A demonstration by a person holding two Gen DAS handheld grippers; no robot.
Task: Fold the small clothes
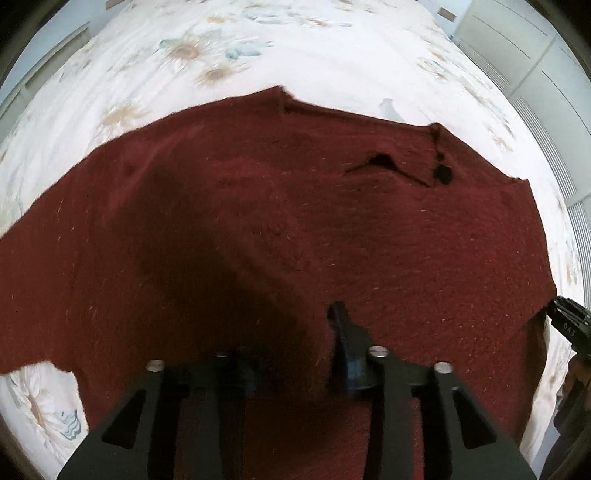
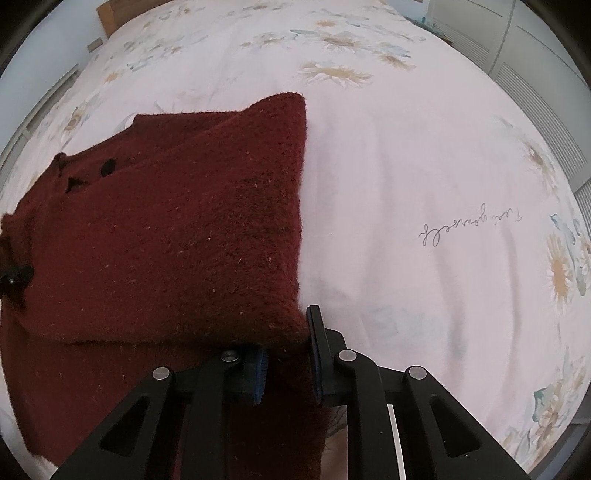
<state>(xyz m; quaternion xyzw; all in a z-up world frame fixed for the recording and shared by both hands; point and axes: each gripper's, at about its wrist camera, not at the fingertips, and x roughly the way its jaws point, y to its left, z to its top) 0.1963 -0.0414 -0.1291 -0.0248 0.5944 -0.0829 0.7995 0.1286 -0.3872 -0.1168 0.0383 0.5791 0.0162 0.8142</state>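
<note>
A dark red knitted sweater [image 1: 332, 229] lies on the bed, partly folded, its black button [image 1: 443, 173] near the far right. My left gripper [image 1: 288, 332] points down over its near part with the jaws apart. The right finger [image 1: 343, 332] shows clearly, while the left one is lost in shadow against the knit. In the right wrist view the sweater [image 2: 166, 240] fills the left half. My right gripper [image 2: 286, 339] is shut on its near right corner, with knit bunched between the blue pads. That gripper also shows at the left view's right edge [image 1: 569, 321].
The floral white bedsheet [image 2: 406, 166] stretches beyond and to the right of the sweater, with handwriting print on it. White louvred wardrobe doors [image 2: 535, 55] stand along the right side. A wooden headboard corner [image 2: 110, 11] shows at the far end.
</note>
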